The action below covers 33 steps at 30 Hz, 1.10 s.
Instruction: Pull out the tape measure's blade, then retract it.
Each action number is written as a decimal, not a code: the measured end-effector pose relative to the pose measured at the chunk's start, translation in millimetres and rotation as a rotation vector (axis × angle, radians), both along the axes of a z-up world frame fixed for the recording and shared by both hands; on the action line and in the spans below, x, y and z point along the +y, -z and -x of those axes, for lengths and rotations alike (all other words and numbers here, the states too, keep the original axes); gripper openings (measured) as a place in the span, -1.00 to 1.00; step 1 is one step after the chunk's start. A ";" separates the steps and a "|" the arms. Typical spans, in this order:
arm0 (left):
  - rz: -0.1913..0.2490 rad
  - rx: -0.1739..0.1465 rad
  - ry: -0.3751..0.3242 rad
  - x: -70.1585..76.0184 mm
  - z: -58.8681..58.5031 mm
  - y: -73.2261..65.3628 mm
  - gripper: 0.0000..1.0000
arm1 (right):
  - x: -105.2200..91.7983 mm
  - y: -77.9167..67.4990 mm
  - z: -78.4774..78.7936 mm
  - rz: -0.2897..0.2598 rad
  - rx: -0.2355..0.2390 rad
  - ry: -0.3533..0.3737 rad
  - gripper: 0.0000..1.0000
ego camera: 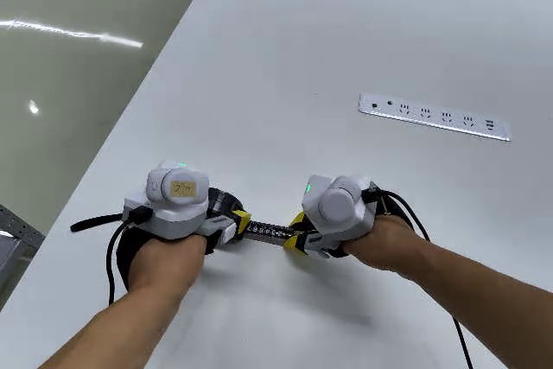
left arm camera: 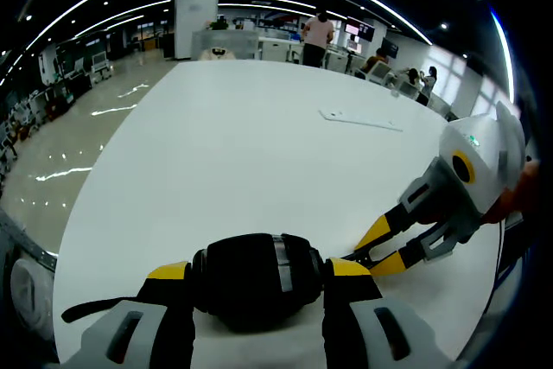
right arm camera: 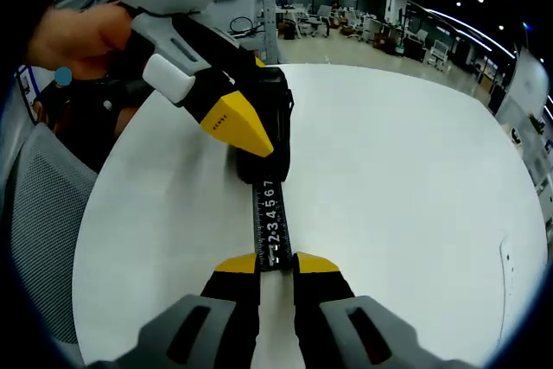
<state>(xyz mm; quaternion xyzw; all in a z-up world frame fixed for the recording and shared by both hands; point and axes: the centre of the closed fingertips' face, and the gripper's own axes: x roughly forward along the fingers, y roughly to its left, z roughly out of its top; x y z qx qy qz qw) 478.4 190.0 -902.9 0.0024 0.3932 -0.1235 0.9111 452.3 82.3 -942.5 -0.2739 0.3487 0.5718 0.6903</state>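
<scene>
A black tape measure case [left arm camera: 257, 277] sits between the yellow-tipped fingers of my left gripper [left arm camera: 257, 270], which is shut on it; in the head view the case [ego camera: 223, 206] lies near the table's front edge. A short length of black blade [right arm camera: 270, 222] with white numbers runs from the case [right arm camera: 270, 123] to my right gripper [right arm camera: 276, 263], which is shut on the blade's end. In the head view the blade [ego camera: 268, 232] spans the small gap between the left gripper [ego camera: 229, 224] and the right gripper [ego camera: 295, 237].
A white power strip [ego camera: 434, 117] lies on the white table [ego camera: 285, 66] to the far right. The table's left edge drops to a glossy floor. A grey mesh chair [right arm camera: 47, 231] stands beside the table in the right gripper view. People stand far off behind the table.
</scene>
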 end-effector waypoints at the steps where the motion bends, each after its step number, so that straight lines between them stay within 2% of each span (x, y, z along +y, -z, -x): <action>1: 0.000 0.000 0.001 0.0 0.0 -0.1 0.13 | 1.1 0.0 0.0 -0.001 0.000 0.003 -0.73; 25: 0.001 -0.001 0.005 -0.2 0.5 -0.8 0.12 | 27.1 0.2 -1.7 -0.014 -0.002 0.014 -0.73; 33: 0.002 -0.001 0.006 0.3 1.1 -0.4 0.12 | 30.2 -0.2 -1.1 -0.014 -0.007 0.010 -0.73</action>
